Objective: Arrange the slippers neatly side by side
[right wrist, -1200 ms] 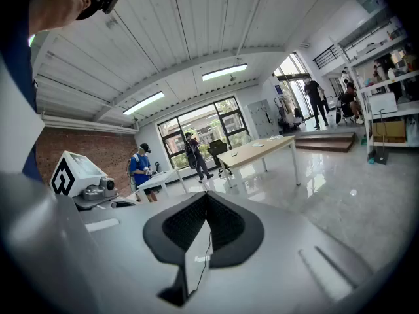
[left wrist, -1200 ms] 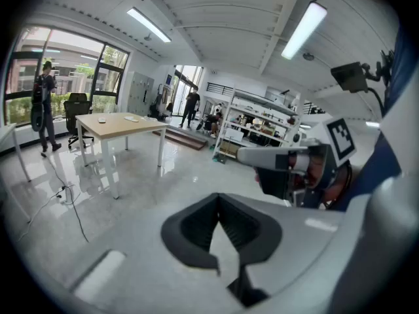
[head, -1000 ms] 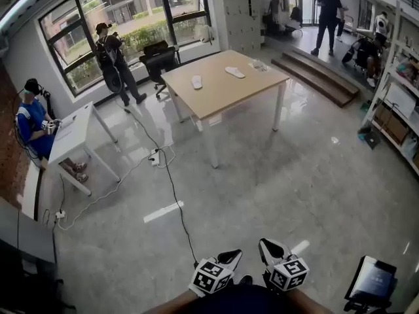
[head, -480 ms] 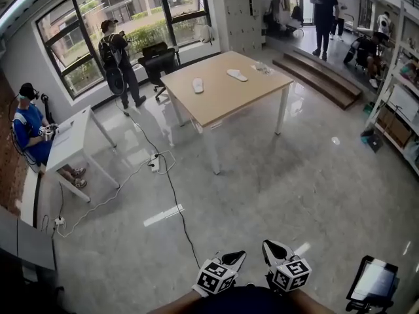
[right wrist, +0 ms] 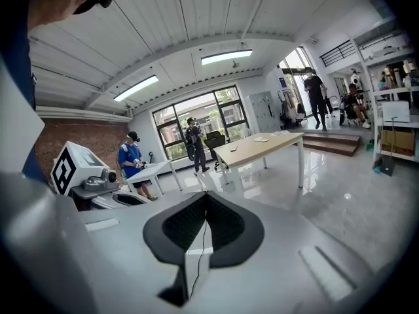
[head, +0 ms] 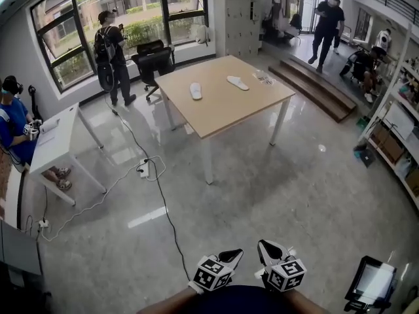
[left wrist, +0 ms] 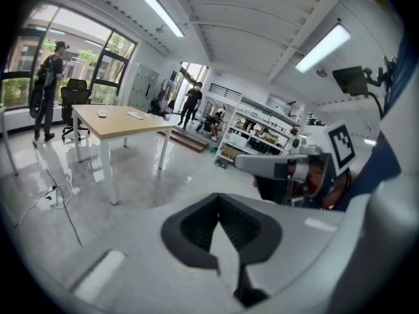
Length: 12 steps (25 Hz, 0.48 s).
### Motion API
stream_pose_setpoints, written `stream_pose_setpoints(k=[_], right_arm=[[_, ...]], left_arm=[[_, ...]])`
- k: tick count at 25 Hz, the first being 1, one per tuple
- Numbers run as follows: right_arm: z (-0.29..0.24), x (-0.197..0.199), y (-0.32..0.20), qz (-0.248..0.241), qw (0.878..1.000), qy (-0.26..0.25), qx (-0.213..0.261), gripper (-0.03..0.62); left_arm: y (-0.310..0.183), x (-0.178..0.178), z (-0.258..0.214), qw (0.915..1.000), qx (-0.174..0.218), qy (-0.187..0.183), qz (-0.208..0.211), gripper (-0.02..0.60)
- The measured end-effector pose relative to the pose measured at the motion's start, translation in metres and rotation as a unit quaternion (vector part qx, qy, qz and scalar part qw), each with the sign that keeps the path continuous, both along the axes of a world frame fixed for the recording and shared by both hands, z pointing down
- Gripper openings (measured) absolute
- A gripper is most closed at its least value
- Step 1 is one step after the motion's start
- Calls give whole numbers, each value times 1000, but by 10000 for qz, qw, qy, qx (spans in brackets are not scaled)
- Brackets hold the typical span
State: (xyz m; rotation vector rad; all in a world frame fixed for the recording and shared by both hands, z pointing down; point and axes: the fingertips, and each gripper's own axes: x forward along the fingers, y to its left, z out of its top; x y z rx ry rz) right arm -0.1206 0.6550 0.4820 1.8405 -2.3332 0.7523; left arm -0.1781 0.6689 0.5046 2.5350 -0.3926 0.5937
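Note:
Two white slippers lie apart on the wooden table far across the room: the left slipper and the right slipper, the two angled differently. Both grippers hang close to my body at the bottom of the head view, far from the table. My left gripper is shut with nothing in it, and my right gripper is shut and empty too. In the left gripper view the table with the slippers shows small at the left. The right gripper view has the table at centre right.
A black cable runs over the glossy floor from a power strip. A small white table with a seated person stands left. Another person and an office chair are by the windows. Shelving lines the right; a tablet stands at bottom right.
The view has moved forward a little, so the table sits slightly lower and nearer. The person at the back right has walked on. Both grippers stay shut in the same place.

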Motion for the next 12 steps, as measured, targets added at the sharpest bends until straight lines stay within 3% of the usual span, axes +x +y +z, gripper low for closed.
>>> stream_pose_setpoints(k=[12], right_arm=[[6,-32,-75,-166,9993,185,-275,11]], left_arm=[[-72,-38,22,9984,-474,115,-274,3]])
